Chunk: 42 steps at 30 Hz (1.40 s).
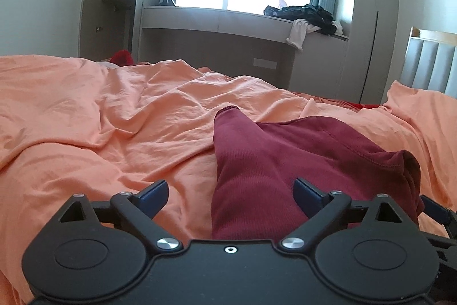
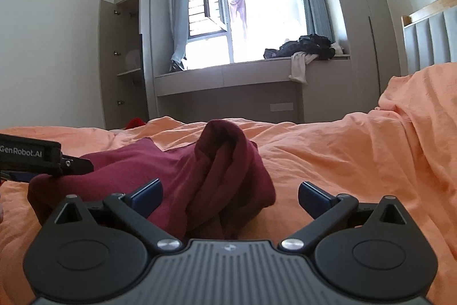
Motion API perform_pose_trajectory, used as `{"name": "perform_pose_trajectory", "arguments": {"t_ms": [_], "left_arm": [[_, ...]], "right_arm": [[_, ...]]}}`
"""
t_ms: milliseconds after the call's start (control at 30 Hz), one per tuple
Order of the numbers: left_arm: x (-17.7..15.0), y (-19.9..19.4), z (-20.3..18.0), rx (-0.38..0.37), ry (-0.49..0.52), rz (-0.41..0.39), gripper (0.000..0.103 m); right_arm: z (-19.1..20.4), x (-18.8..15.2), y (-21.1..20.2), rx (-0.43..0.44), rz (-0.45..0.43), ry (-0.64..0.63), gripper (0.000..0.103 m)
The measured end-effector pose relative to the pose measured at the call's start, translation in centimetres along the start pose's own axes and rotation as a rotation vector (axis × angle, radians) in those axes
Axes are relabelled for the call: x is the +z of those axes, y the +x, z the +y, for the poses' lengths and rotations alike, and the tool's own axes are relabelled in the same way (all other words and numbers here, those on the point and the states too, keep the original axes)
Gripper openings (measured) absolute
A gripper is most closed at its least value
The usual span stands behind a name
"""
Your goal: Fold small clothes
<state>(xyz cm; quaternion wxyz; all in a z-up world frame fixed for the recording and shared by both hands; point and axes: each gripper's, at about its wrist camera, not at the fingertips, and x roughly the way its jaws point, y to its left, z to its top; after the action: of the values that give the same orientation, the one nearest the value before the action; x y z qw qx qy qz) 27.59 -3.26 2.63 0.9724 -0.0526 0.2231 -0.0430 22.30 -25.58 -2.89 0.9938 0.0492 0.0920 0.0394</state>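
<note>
Both our left gripper (image 1: 230,192) and right gripper (image 2: 230,195) gape empty, so the garment (image 1: 285,162) rests mid-bed (image 1: 100,119), awaiting regrasp.

"GenRobot.AI" stood in white letters on the left hand-held gripper (image 2: 42,159), just left of the garment (image 2: 217,176).

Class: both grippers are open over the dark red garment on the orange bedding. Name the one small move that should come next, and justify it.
Probably close the right gripper on the bunched fold of the dark red garment in front of it. That side stands up in a lump instead of lying flat, and both it and the left gripper hold nothing.
</note>
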Motion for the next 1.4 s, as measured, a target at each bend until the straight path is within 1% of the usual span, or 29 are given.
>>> {"name": "perform_pose_trajectory", "arguments": {"t_ms": [133, 300, 367, 433, 533, 600, 767, 900, 967, 1067, 1233, 1400], "left_arm": [[0.3, -0.1, 0.0, 0.003, -0.015, 0.002, 0.102], [0.9, -1.2, -0.1, -0.008, -0.021, -0.009, 0.102], [1.2, -2.4, 0.0, -0.007, -0.025, -0.029, 0.102], [1.3, -4.0, 0.0, -0.001, -0.031, -0.067, 0.102], [1.1, -6.5, 0.3, 0.026, -0.048, -0.116, 0.102], [0.7, -8.2, 0.4, 0.042, -0.047, -0.133, 0.102], [-0.7, -12.6, 0.4, 0.067, -0.011, -0.15, 0.102], [-2.5, -16.2, 0.6, 0.1, 0.005, -0.178, 0.102], [-3.6, -17.8, 0.7, 0.128, -0.002, -0.182, 0.102], [-5.1, -19.8, 1.0, 0.143, -0.034, -0.196, 0.102], [-6.7, -21.5, 1.5, 0.13, -0.07, -0.201, 0.102], [-8.1, -22.2, 1.3, 0.136, -0.066, -0.188, 0.103]], "right_arm": [[0.0, 0.5, -0.7, -0.025, -0.008, -0.02, 0.103], [-0.2, 1.2, -2.6, -0.043, -0.053, -0.032, 0.103], [-0.2, 1.6, -3.5, -0.039, -0.075, -0.026, 0.103], [-0.3, 1.7, -4.6, -0.033, -0.1, -0.013, 0.103], [-0.3, 2.2, -6.2, -0.027, -0.134, 0.009, 0.103], [-0.2, 2.4, -7.4, -0.02, -0.157, 0.02, 0.103], [0.1, 2.7, -10.5, 0.009, -0.195, 0.034, 0.103], [0.6, 2.6, -12.9, 0.034, -0.201, 0.011, 0.103], [0.8, 2.2, -14.2, 0.041, -0.201, 0.006, 0.103], [1.1, 1.7, -15.8, 0.043, -0.186, -0.004, 0.103], [1.3, 1.0, -18.2, 0.037, -0.169, -0.012, 0.103], [1.2, 0.5, -20.2, 0.016, -0.17, -0.031, 0.103]]}}
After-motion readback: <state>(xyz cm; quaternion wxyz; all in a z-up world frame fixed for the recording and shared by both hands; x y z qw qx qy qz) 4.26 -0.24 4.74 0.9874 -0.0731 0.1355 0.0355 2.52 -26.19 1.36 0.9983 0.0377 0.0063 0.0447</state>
